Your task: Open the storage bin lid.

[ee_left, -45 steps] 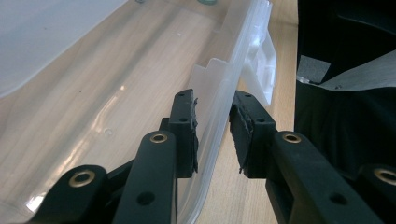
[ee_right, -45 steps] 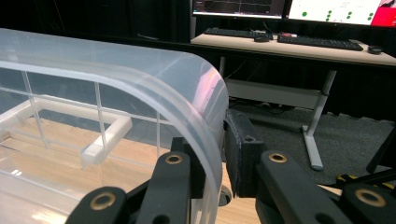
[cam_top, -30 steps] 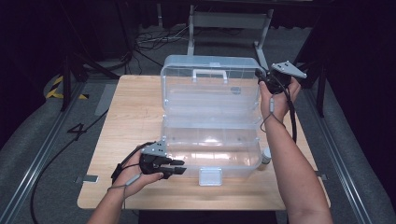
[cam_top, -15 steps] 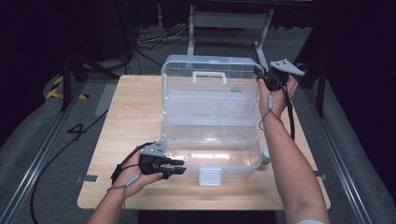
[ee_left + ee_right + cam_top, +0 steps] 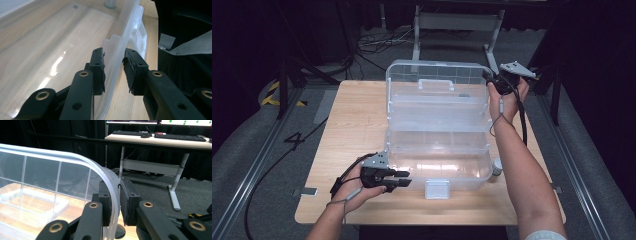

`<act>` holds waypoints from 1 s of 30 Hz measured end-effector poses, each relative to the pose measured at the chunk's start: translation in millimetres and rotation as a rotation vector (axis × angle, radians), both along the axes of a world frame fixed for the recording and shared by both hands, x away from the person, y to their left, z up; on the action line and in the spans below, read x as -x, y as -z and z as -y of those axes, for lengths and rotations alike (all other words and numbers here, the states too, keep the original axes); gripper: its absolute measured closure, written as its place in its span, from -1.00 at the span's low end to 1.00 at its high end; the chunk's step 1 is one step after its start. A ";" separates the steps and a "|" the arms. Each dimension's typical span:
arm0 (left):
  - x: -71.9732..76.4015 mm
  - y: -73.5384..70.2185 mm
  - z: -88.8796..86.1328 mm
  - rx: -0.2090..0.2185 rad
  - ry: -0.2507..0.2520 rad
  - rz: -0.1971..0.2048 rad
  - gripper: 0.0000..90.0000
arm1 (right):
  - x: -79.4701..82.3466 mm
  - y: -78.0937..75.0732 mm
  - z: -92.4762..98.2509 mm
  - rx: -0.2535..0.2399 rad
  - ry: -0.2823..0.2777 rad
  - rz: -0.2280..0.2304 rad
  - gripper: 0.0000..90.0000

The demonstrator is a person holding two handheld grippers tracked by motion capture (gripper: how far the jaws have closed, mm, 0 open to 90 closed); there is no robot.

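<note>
Box (image 5: 437, 135), clear, light, stiff but slippery plastic, sits mid-tabletop (image 5: 347, 130); right gripper (image 5: 492, 80) pinches lid rim (image 5: 110, 185), left gripper (image 5: 404, 183) straddles base wall (image 5: 117, 60), jaws part-open; best gripped at rims.

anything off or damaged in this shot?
The pad on one finger of the left gripper looks frayed and peeling at its edge. The clear box stands open with its lid raised; nothing spilled.
</note>
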State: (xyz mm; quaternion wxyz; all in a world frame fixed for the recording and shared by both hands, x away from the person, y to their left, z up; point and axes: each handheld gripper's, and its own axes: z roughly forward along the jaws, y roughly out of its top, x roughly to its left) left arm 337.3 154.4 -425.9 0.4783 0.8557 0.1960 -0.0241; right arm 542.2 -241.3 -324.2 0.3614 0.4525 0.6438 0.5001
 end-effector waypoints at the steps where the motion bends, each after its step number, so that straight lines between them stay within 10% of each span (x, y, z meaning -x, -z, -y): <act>1: 0.0 0.0 0.0 0.001 0.000 0.000 0.56 | -1.1 0.5 0.1 0.002 -0.002 -0.001 0.78; 30: -0.4 0.7 -0.2 0.015 0.001 -0.002 0.56 | -34.9 21.0 3.9 0.055 -0.063 -0.052 0.81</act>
